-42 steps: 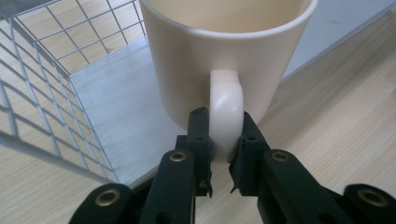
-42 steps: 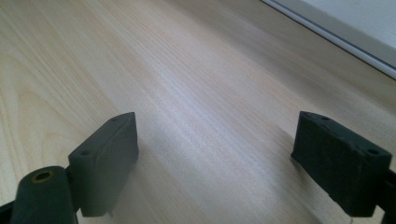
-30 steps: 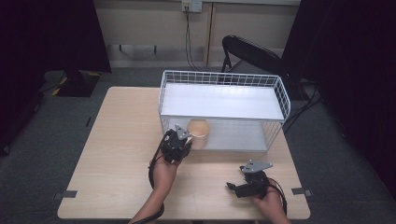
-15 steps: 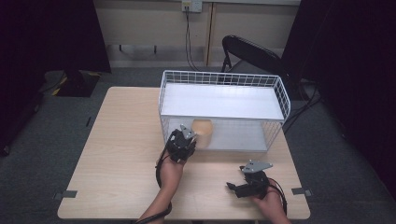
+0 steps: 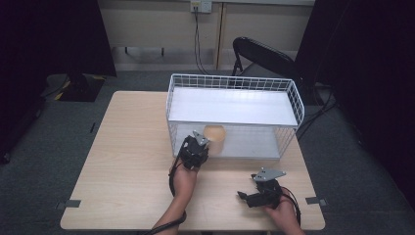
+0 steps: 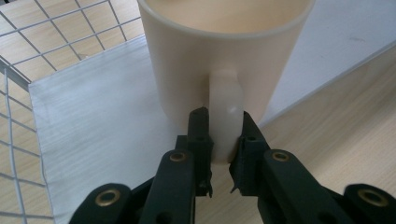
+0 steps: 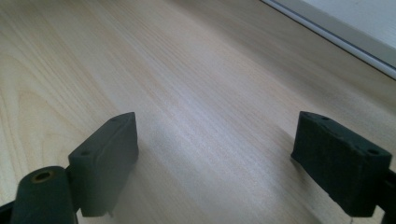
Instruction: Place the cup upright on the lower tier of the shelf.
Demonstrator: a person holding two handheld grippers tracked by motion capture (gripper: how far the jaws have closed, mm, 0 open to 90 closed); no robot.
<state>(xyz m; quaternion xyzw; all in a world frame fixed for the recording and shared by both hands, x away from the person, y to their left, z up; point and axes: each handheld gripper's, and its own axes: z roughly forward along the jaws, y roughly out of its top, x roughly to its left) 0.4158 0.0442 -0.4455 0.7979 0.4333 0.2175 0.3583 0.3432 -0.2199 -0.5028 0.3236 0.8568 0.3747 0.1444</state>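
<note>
Since a second ago the left gripper point(image 5: 202, 143) has carried the cream ceramic mug point(image 5: 214, 133) a little to the right along the near wall of the basket, while the right gripper point(image 5: 244, 196) has stayed in place. Seen from the left gripper view, the left gripper point(image 6: 222, 135) has its two black jaws pressed against both sides of the mug's handle point(image 6: 225, 109), holding it; the mug point(image 6: 224, 51) stands upright with its open mouth at the top edge of that view. Below the mug lies the pale grey liner sheet point(image 6: 93, 126) that floors the white wire basket point(image 6: 28, 37), and the sheet's edge runs off beside the light wooden surface point(image 6: 336, 112). From the high view the mug sits just over the basket's point(image 5: 234, 83) near wall, toward its left end, with the person's left hand point(image 5: 183, 178) and forearm reaching up from the bottom edge.

Farther out, the right gripper rests low near the front right of the surface point(image 5: 127, 161), well apart from the basket, held by the right hand point(image 5: 281, 213). In the right gripper view the right gripper point(image 7: 215, 154) has its jaws spread wide with nothing but bare wood grain point(image 7: 196, 93) between them. Beyond the surface, a black folding chair point(image 5: 264, 54) stands on the grey carpeted floor point(image 5: 44, 142)
</note>
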